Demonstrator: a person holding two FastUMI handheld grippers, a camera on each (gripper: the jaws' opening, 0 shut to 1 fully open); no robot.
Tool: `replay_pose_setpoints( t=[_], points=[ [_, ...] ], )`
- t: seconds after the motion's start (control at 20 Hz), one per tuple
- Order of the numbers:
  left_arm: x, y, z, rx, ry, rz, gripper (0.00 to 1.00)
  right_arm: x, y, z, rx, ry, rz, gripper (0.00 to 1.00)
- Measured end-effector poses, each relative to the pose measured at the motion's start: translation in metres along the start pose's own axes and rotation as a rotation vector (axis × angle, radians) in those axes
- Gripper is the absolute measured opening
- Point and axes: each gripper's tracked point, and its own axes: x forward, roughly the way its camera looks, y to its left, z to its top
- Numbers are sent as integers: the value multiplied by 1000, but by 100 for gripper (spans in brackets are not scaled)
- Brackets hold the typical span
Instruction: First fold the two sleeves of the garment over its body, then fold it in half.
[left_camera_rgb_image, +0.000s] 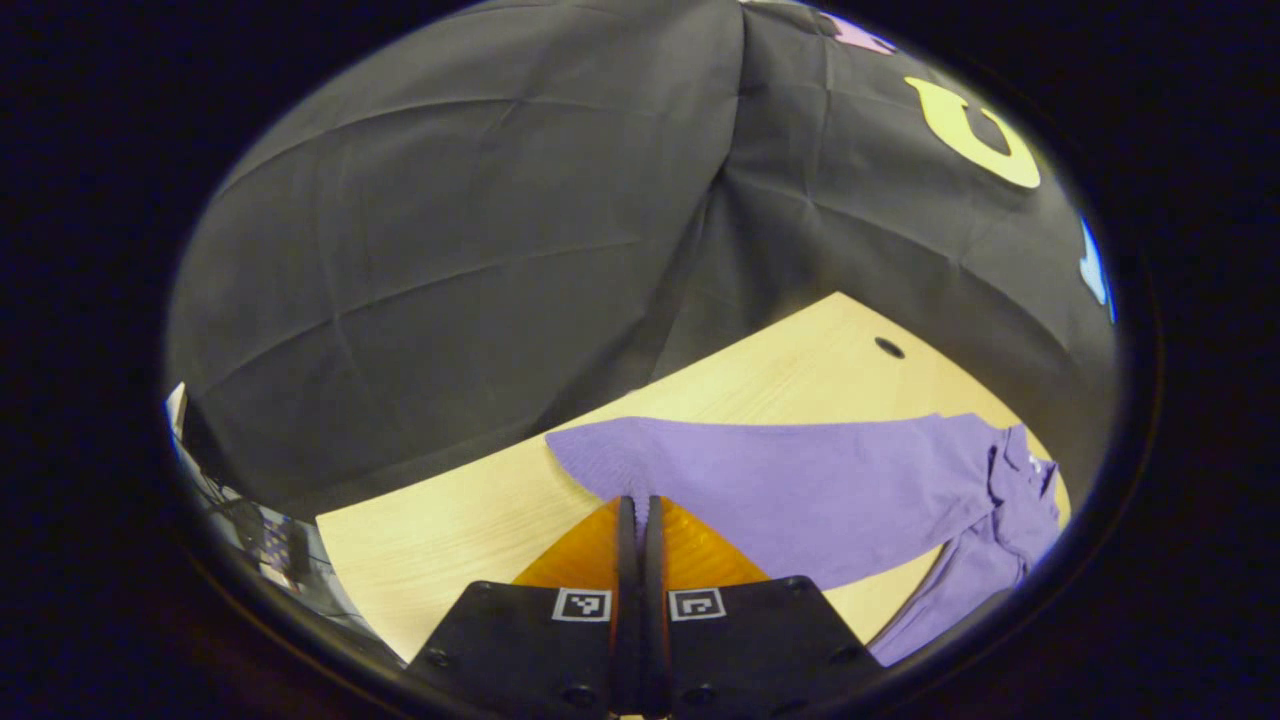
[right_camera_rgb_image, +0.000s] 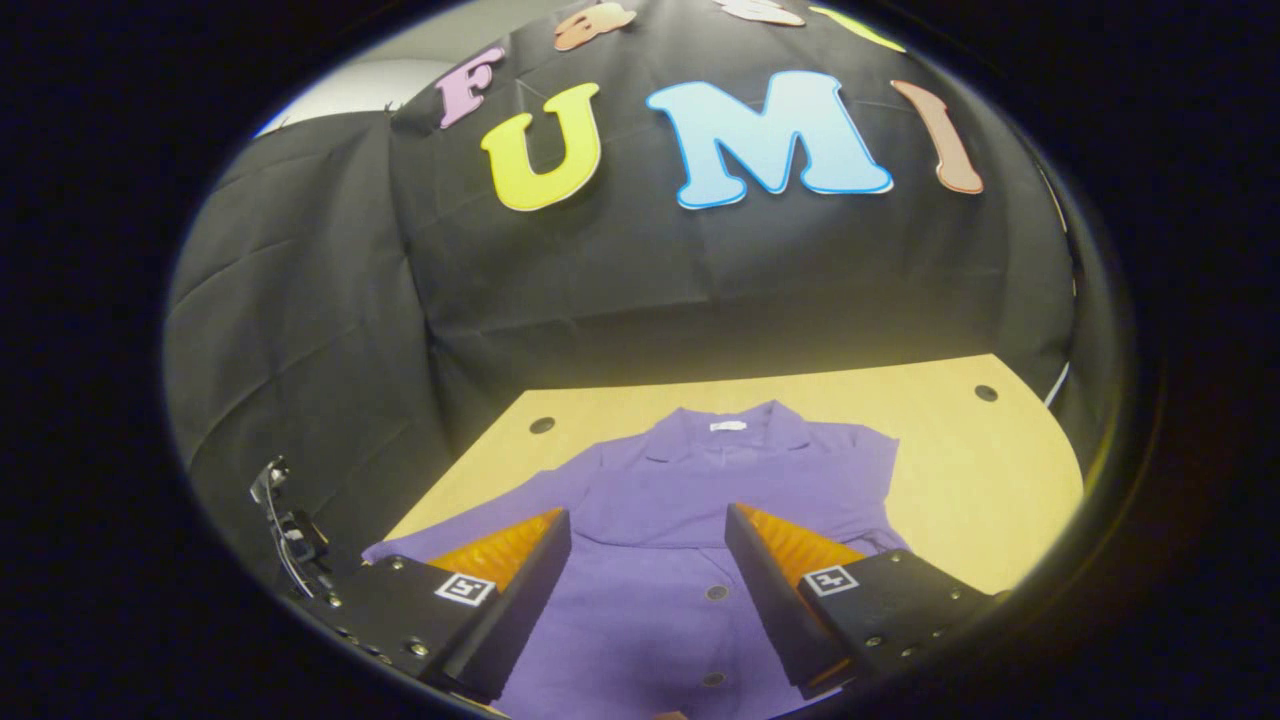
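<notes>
A purple button-front shirt (right_camera_rgb_image: 800, 470) lies flat on the wooden table (right_camera_rgb_image: 960, 470), collar toward the far wall. My right gripper (right_camera_rgb_image: 648, 512) hovers open over the shirt's body, one finger on each side of the button line, with nothing between them. In the left gripper view one long sleeve (left_camera_rgb_image: 800, 480) stretches straight out across the table (left_camera_rgb_image: 450, 540) toward the shirt's body at the right. My left gripper (left_camera_rgb_image: 638, 502) is shut, with its tips on the sleeve's near edge close to the cuff, and seems to pinch the fabric there.
The booth's black cloth wall stands close behind the table on the far and left sides. Small round holes (right_camera_rgb_image: 541, 424) (right_camera_rgb_image: 986, 393) mark the tabletop's far corners. Dark gear with cables (right_camera_rgb_image: 285, 530) sits just off the table's left edge.
</notes>
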Motion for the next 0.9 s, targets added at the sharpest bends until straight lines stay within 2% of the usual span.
replay_pose_setpoints(
  t=[0.15,0.4,0.6,0.9],
  points=[
    [-22,-36,21,-12,-23,-67,7,-8,-15,3,6,-9,-17,96],
    [-60,-137,42,-5,-50,-225,7,-25,-48,15,-14,-53,-66,96],
    [-84,-226,34,109,-64,-362,7,-40,-76,18,-43,-84,-118,96],
    [-132,-362,-1,293,-73,-573,7,-64,-124,9,-36,-93,-197,96]
  ],
)
